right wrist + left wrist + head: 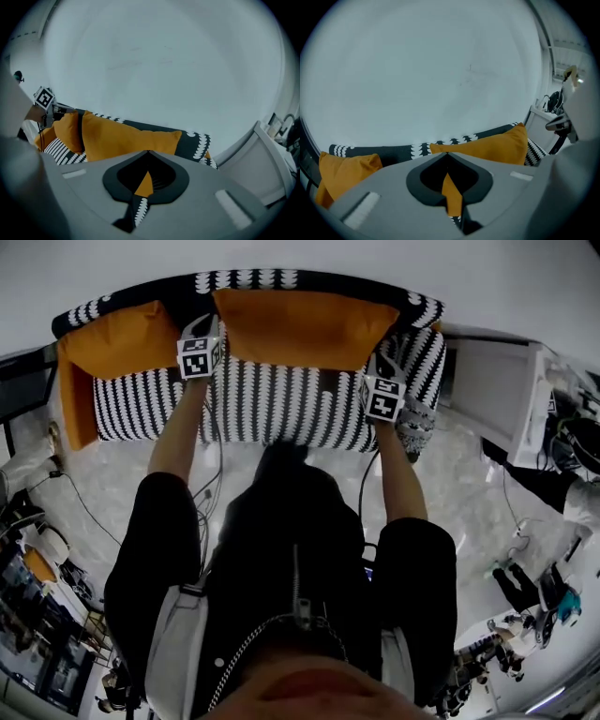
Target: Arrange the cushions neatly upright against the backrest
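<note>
1. The left gripper (pixel 451 188) has its jaws closed, pinching the left near corner of the orange cushion (pixel 300 326).
2. The right gripper (pixel 142 183) has its jaws closed on that cushion's right near corner.
3. The cushion is plain, wide and plump, and sits along the backrest (pixel 246 279) mid-sofa (pixel 272 404).
4. A second orange cushion (pixel 117 341) slumps at the left end.

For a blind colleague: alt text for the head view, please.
The left gripper and right gripper pinch the lower corners of a wide orange cushion standing against the patterned sofa backrest. A second orange cushion leans at the left end.
</note>
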